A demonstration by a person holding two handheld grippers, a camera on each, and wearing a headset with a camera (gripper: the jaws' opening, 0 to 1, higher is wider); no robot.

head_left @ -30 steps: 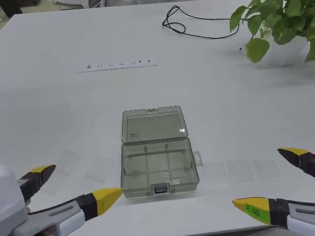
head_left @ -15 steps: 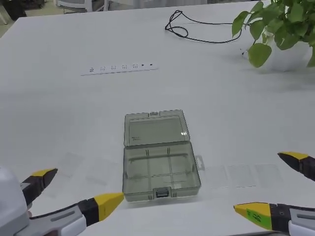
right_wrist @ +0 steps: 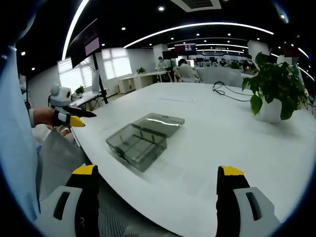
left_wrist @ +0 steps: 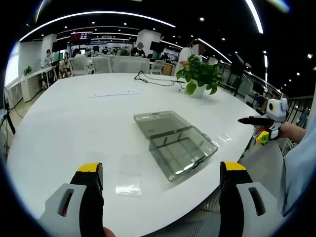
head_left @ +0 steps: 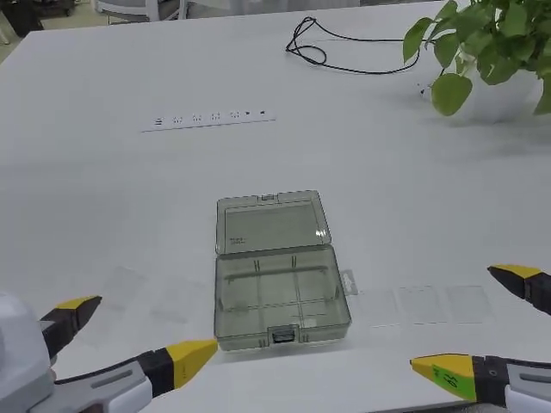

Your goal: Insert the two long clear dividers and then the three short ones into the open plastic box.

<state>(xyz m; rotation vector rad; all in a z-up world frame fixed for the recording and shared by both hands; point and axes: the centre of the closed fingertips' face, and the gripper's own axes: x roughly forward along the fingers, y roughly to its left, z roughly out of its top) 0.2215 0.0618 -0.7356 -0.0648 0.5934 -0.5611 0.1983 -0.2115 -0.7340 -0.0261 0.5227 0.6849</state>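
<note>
Progress looked like zero: open plastic box (head_left: 280,288) sat on the table (head_left: 387,172), two clear dividers (head_left: 176,301) lay loose to its left, three more dividers (head_left: 422,303) to its right, and left gripper (head_left: 145,325) and right gripper (head_left: 465,318) both gaped empty.

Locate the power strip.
In the head view, the white power strip lies on the table beyond the open plastic box, slightly to its left.

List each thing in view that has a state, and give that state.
plastic box: open, lid laid back.
long dividers: flat on table, outside box.
short dividers: flat on table, outside box.
left gripper: open, empty.
right gripper: open, empty.
</note>
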